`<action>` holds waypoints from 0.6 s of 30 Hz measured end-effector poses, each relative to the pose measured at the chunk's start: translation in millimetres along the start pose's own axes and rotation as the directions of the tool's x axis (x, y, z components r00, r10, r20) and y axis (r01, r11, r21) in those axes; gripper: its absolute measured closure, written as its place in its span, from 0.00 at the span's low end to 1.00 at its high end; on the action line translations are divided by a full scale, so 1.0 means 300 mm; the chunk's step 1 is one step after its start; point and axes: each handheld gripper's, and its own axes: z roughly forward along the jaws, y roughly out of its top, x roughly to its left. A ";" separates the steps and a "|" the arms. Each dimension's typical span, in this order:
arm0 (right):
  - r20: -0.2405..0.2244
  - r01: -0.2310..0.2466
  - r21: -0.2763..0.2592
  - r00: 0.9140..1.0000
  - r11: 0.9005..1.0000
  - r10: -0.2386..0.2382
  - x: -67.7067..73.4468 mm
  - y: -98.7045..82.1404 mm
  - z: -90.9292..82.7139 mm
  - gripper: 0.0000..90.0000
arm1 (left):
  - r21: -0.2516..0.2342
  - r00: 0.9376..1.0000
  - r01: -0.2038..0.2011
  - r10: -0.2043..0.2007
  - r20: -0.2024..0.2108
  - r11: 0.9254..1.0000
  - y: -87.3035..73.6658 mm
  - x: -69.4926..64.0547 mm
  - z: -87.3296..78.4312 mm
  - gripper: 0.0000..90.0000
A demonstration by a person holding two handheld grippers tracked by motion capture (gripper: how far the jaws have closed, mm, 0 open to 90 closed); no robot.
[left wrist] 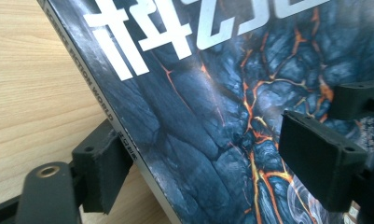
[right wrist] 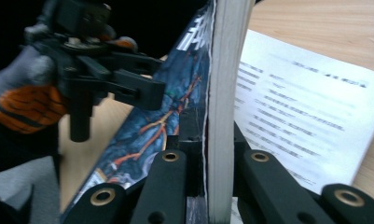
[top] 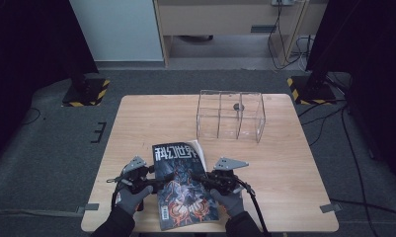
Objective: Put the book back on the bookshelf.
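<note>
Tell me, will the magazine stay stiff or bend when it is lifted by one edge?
The magazine is probably floppy: a thin paper block, one loose page lying flat beside it. Its glossy cover may slip. The right tool clamps it firmly, which should help.

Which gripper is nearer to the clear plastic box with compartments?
Right. The right gripper clamps the dark magazine at its right edge, on the clear plastic box's side; the left gripper straddles its left edge, farther away.

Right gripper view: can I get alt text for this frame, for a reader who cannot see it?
The right gripper is clamped on the open edge of a thick magazine, its two black jaws pressed against either side of the page block. To the left, the left gripper, held in a gloved hand, reaches over the dark lava-patterned cover; to the right, a printed page lies on the wooden table.
</note>
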 end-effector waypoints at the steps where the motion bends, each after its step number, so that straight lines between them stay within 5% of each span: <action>1: -0.007 0.001 -0.005 1.000 1.000 -0.001 0.002 0.001 -0.003 0.93 | -0.002 1.000 -0.008 0.008 0.003 1.000 0.003 -0.002 0.005 0.23; 9: -0.006 -0.001 -0.008 1.000 1.000 0.001 0.008 0.010 -0.001 0.93 | -0.014 1.000 -0.003 0.004 0.022 1.000 0.013 -0.002 0.026 0.26; 11: 0.003 0.007 -0.001 1.000 1.000 -0.007 0.007 0.011 0.007 0.93 | 0.000 1.000 -0.018 0.018 0.007 1.000 0.011 -0.004 0.032 0.22; 18: 0.044 -0.006 0.029 0.999 1.000 0.005 -0.004 0.015 0.017 0.92 | -0.029 1.000 -0.013 0.012 -0.023 1.000 0.023 -0.017 0.014 0.32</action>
